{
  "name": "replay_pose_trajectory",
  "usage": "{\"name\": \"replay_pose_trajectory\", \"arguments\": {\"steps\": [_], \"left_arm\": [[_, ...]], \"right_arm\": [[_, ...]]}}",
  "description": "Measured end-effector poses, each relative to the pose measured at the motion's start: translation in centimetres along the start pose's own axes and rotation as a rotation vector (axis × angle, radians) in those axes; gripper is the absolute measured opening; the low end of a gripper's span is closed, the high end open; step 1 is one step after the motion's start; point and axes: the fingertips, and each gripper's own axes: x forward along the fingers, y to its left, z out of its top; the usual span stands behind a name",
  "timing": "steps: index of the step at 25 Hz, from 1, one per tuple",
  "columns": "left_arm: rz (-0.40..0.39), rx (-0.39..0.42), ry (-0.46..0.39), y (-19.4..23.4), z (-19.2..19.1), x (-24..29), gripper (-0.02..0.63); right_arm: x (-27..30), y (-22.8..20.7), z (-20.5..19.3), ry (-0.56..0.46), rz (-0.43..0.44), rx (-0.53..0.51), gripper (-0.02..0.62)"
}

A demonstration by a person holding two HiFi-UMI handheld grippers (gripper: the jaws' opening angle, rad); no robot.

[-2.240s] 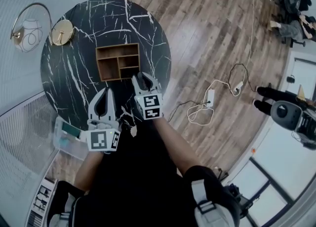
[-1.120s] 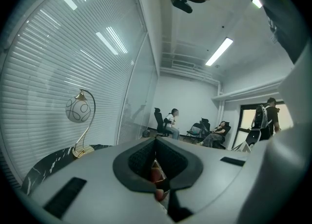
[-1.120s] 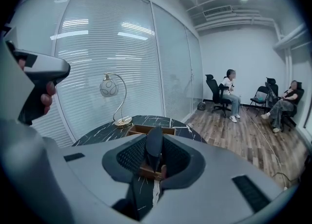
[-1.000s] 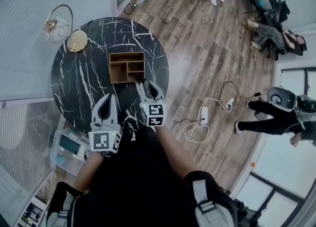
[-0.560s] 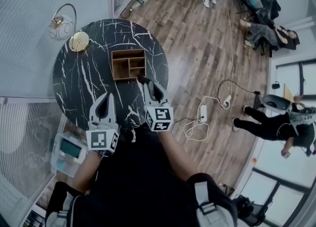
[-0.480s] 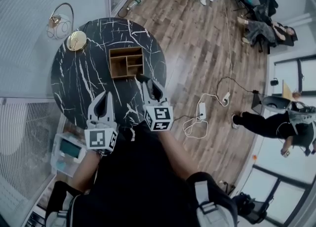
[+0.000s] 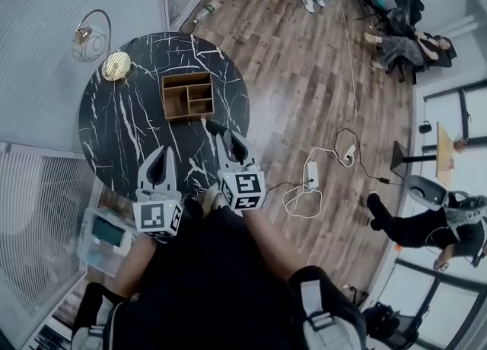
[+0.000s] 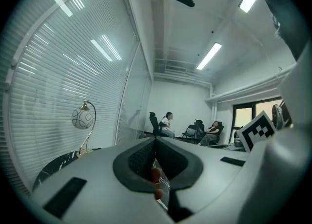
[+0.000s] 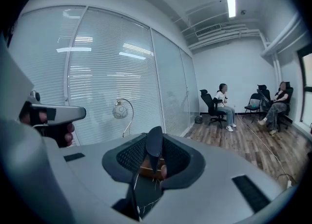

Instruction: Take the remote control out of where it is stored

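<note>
Right tongs [image 7: 224, 141] pinch the slim dark remote control [image 9: 154, 146]; left tongs [image 7: 161, 155] pressed together, empty. Likely light, stiff, slick plastic: hold it mid-body.

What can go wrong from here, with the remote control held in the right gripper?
1. The right gripper seems to hold the remote control only near its jaw tips. It may slip and drop onto the marble table or the wooden floor.
2. A white cable lies on the floor close to the person. A step to that side might catch it.
</note>
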Motion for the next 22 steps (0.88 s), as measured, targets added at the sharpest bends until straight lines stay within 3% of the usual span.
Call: {"name": "replay_pose_trajectory", "arguments": {"steps": [15, 22], "left_arm": [[0.116, 0.029, 0.016, -9.3, -1.3, -4.7, 0.008], [0.109, 0.045, 0.041, -12.2, -2.4, -7.3, 0.008]], "right_arm": [[-10.8, -1.6, 0.6, -0.043, 0.122, -0.018, 0.098], [-14.8, -2.0, 2.0, -0.1, 0.147, -0.016, 0.098]]}}
